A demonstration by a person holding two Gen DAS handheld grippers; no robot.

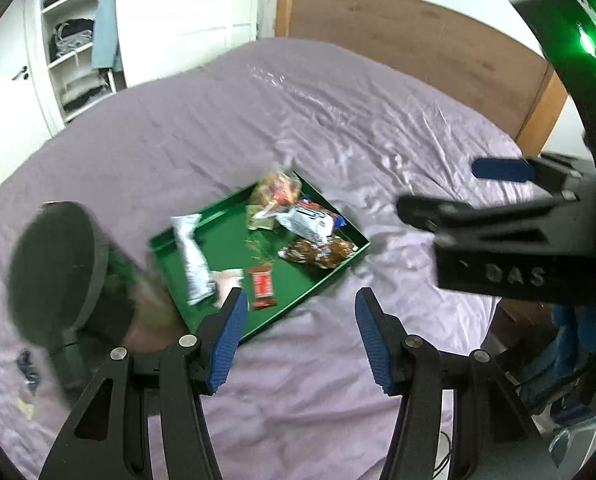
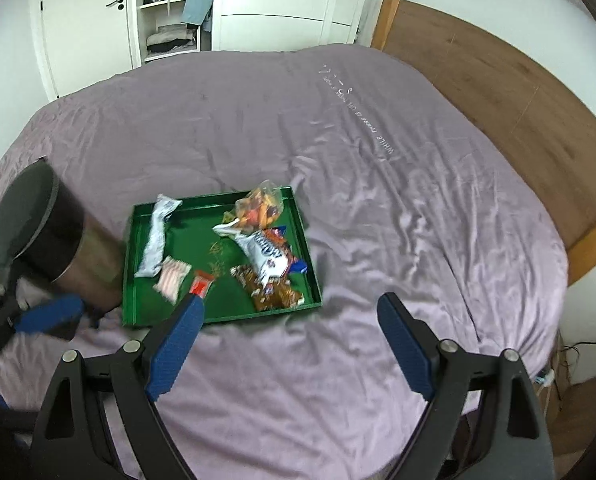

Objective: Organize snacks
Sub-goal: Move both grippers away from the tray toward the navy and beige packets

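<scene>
A green tray [image 1: 233, 240] [image 2: 137, 280] lies on the purple bed and holds several snacks: a silver packet [image 1: 193, 260] [image 2: 155, 236], a red bar [image 1: 262, 286] [image 2: 201, 283], a white and blue bag [image 1: 312, 222] [image 2: 263, 254], a brown packet [image 1: 318, 252] [image 2: 271, 286], an orange bag [image 1: 277, 190] [image 2: 259, 202] and a pink striped packet [image 2: 172, 274]. My left gripper [image 1: 298, 308] is open and empty above the tray's near edge. My right gripper [image 2: 289, 312] is open and empty above the bed, near the tray's front edge; it also shows in the left wrist view [image 1: 438, 192].
A dark cylindrical canister [image 1: 57, 276] [image 2: 49, 232] stands on the bed [image 1: 338, 120] [image 2: 378, 200] just left of the tray. A wooden headboard [image 2: 518, 100] runs along the right. A white wardrobe with open shelves [image 2: 169, 12] stands beyond the bed.
</scene>
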